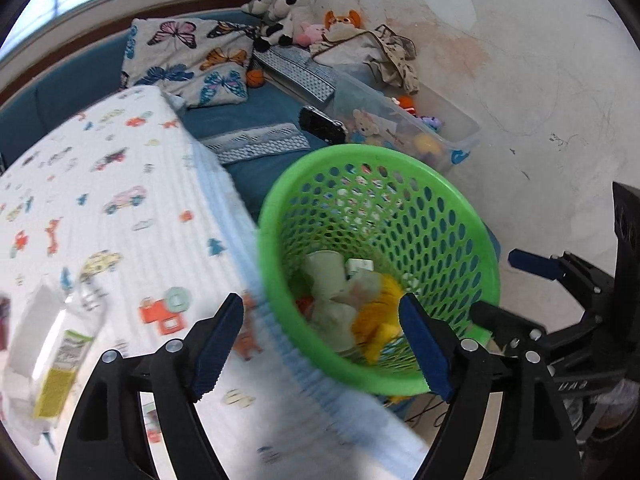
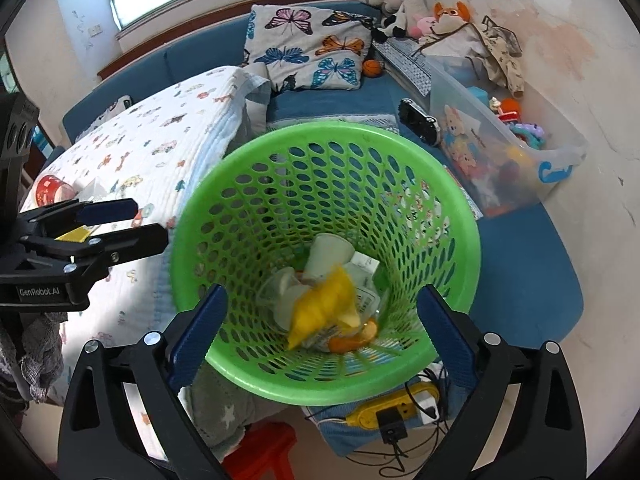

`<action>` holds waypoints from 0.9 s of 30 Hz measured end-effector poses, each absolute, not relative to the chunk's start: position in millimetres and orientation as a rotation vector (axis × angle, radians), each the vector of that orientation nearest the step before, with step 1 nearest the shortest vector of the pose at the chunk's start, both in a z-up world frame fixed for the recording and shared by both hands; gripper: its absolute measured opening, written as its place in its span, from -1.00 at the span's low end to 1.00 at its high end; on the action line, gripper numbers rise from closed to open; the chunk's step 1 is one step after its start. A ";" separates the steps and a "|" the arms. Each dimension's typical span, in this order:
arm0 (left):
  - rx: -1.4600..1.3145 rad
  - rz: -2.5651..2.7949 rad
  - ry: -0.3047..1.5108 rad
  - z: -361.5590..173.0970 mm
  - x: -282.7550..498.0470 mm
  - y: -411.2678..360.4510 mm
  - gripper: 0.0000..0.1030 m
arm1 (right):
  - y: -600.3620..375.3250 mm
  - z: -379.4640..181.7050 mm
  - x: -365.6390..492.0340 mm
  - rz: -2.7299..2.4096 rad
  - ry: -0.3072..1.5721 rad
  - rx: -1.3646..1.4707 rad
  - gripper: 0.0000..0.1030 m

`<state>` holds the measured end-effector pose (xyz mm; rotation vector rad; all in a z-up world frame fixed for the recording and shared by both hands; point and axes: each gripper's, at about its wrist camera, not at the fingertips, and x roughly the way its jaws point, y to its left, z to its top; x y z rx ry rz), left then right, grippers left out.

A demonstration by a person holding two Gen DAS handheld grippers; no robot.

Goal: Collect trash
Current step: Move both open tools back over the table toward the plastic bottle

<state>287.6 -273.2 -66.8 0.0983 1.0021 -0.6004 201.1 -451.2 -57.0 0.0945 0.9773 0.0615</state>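
Both tongs wide, holding nothing: left gripper (image 1: 320, 344), right gripper (image 2: 322, 338); yellow wrapper (image 2: 320, 308) dropped into green basket (image 2: 460, 216); next, probably, plastic packet (image 1: 60, 360) at nine o'clock.

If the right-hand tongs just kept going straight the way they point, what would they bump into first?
Probably the trash inside the green perforated plastic basket: the right tongs, open and empty, aim into its mouth, at the blurred yellow wrapper on top of the pile. Depth is hard to judge.
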 end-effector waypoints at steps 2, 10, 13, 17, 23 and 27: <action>0.103 -0.585 0.990 -63.3 285.7 -261.5 0.50 | -447.7 -55.3 201.8 0.070 0.973 0.093 0.85; 0.184 -0.473 0.921 -50.4 287.2 -202.1 0.50 | -424.0 -50.0 206.1 0.113 0.967 0.076 0.85; 0.212 -0.429 0.907 -48.9 291.5 -176.9 0.50 | -413.4 -49.2 209.2 0.133 0.969 0.066 0.85; 0.241 -0.363 0.909 -52.1 300.5 -142.2 0.50 | -399.0 -48.0 212.6 0.160 0.967 0.053 0.85; 0.267 -0.317 0.942 -60.3 316.6 -97.4 0.60 | -378.9 -45.8 220.3 0.198 0.967 0.040 0.87; 0.275 -0.339 0.977 -70.2 324.6 -84.4 0.62 | -368.0 -46.2 225.0 0.216 0.973 0.028 0.87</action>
